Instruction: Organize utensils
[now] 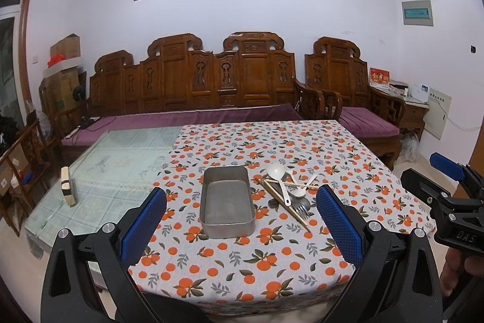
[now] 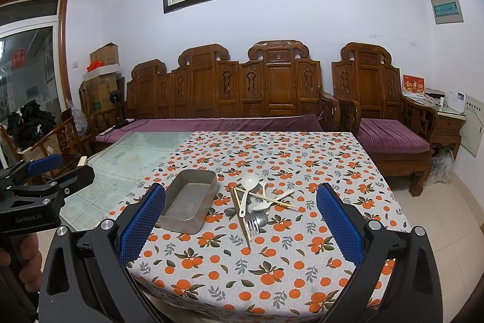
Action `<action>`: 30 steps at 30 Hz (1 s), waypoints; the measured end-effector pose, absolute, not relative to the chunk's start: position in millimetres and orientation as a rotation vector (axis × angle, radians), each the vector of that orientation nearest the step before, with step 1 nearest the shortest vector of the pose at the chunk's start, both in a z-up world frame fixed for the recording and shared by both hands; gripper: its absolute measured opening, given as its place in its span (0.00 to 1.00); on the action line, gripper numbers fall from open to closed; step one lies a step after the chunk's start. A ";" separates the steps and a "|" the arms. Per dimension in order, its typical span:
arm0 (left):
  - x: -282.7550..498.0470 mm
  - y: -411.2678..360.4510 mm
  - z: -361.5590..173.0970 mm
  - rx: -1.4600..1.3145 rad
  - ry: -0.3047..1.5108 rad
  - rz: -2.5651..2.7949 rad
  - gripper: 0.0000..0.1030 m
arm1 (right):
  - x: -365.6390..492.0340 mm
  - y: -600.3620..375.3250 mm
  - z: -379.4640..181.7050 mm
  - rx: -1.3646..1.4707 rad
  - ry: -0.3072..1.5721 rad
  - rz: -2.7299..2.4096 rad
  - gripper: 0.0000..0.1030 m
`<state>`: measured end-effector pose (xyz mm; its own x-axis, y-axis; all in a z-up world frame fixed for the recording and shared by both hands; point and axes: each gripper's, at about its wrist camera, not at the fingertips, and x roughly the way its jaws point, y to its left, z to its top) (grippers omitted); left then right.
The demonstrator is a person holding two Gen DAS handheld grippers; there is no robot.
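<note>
Nothing sorted yet: metal tin (image 1: 227, 199) empty on the desk (image 1: 242, 262), utensil pile (image 1: 287, 192) just right of it (tangled). Both grippers—left gripper (image 1: 242, 217), right gripper (image 2: 240, 220)—jaws wide, holding nothing. Next: single out one piece.

Left tool (image 1: 241, 227): two black moulded plastic arms, each with triangular cut-outs and a silver round-head screw at every pivot. Each finger carries a blue pad (image 1: 144, 224) with a fine diamond-grid texture and a serrated lower edge. Right tool (image 2: 240, 227): identical construction, black arms, silver screws, blue textured pads (image 2: 340, 224).

Seen from the side in the opposite camera, each tool shows a black linkage body with a small dark screw, a blue-tipped finger and pale lettering: "DAS" on the right unit (image 1: 447, 202), "GenRobot.AI" on the left unit (image 2: 33, 196). Bare skin of the right hand (image 1: 453, 271) and the left hand (image 2: 25, 259) is visible below each body.
</note>
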<state>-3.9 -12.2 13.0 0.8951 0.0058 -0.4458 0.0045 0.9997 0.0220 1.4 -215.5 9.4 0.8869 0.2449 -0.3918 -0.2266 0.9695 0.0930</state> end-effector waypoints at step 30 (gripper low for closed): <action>11.9 -16.5 -2.9 0.025 0.515 0.003 0.93 | 6.0 -215.8 3.5 0.052 0.439 0.245 0.97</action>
